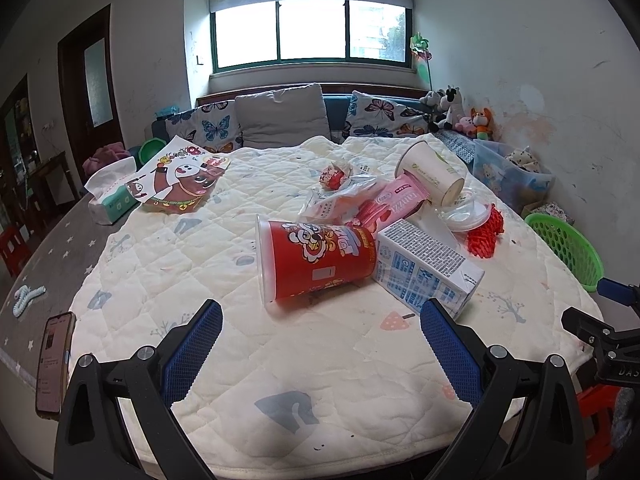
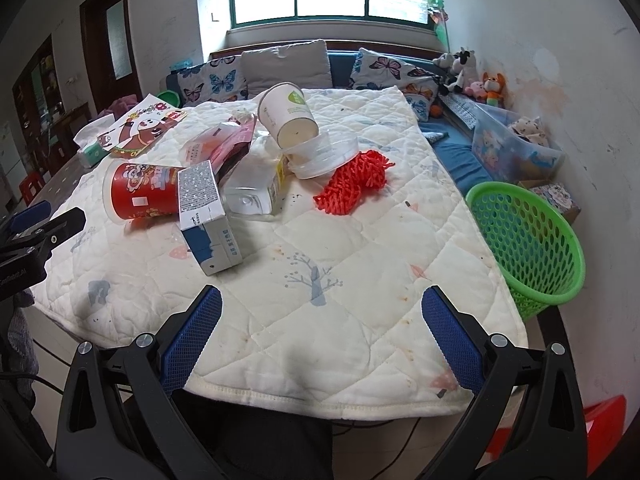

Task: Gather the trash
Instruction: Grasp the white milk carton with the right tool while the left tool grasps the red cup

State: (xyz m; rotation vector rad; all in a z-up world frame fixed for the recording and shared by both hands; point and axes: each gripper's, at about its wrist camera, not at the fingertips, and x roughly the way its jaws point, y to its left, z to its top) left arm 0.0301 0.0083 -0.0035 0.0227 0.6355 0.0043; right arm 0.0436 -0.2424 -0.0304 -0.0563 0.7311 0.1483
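Hovering above the near edge of the quilted surface, the left tool and right tool both have their blue pads spread wide, with nothing between them. The trash lies heaped mid-surface: a red snack cup on its side touching a blue-and-white milk carton, a pink biscuit wrapper, a tipped paper cup resting on clear plastic lids, and red foam netting just beside them. A green mesh basket stands off the surface's right edge.
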